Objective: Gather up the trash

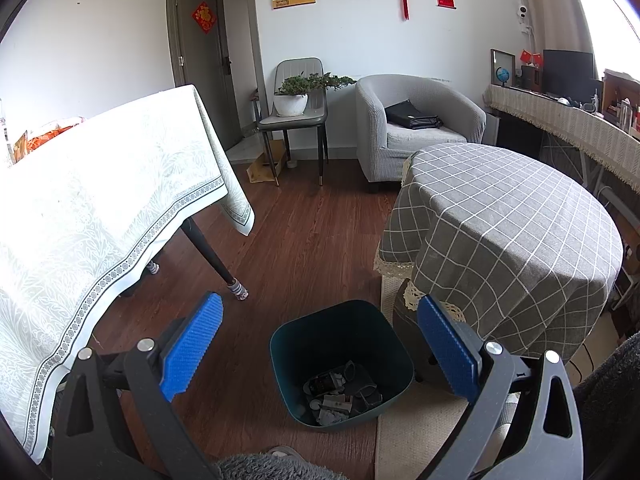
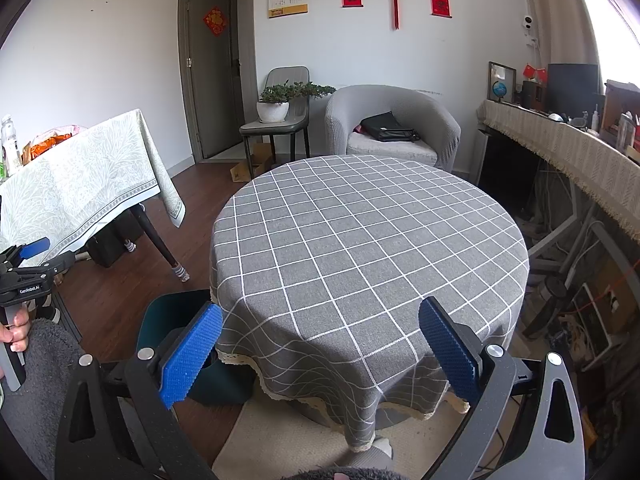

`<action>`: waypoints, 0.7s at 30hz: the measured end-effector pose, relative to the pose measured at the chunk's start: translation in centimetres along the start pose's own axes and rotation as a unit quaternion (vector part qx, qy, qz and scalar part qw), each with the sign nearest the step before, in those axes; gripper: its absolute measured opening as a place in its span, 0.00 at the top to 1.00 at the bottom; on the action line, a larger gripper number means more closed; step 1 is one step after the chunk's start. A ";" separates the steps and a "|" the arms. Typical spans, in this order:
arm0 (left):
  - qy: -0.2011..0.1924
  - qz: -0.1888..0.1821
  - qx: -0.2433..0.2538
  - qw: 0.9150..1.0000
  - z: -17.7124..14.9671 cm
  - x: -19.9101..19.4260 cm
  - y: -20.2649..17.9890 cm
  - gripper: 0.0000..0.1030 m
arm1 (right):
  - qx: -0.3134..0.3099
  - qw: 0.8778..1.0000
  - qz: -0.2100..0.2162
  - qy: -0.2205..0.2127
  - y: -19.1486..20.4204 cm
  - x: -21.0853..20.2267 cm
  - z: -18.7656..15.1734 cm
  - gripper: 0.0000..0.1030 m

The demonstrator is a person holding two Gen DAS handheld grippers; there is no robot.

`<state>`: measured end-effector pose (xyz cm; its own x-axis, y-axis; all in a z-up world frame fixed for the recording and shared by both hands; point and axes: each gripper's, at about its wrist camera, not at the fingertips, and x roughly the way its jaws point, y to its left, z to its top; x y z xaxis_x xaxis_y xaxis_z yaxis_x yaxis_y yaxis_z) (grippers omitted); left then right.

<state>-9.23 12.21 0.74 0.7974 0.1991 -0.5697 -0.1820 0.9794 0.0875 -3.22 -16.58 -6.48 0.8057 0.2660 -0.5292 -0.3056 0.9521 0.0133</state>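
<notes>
A dark teal trash bin [image 1: 340, 364] stands on the wood floor beside the round table, with several pieces of grey trash [image 1: 340, 394] at its bottom. My left gripper [image 1: 320, 350] is open and empty, held above the bin. In the right wrist view the bin [image 2: 172, 316] shows partly behind the left blue pad [image 2: 192, 354]. My right gripper [image 2: 320, 352] is open and empty, in front of the round table with the grey checked cloth [image 2: 368, 248]. No trash shows on that cloth. The left gripper also shows at the left edge of the right wrist view [image 2: 28, 256].
A table with a pale patterned cloth [image 1: 100, 208] stands left, its dark leg [image 1: 212, 256] near the bin. A grey armchair [image 1: 416, 120] with a black bag, a chair with a potted plant [image 1: 296, 100] and a cluttered sideboard [image 2: 580, 152] line the back and right. A beige rug [image 2: 280, 432] lies under the round table.
</notes>
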 end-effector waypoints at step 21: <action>0.000 -0.001 0.000 1.000 0.0 0.0 -0.1 0.03 | -0.004 1.000 -0.003 0.000 0.0 0.0 -0.1 0.03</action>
<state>-9.21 12.06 0.76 0.7980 0.1974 -0.5694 -0.1804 0.9797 0.0869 -3.32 -16.58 -6.55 0.8073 0.2597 -0.5299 -0.3049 0.9524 0.0024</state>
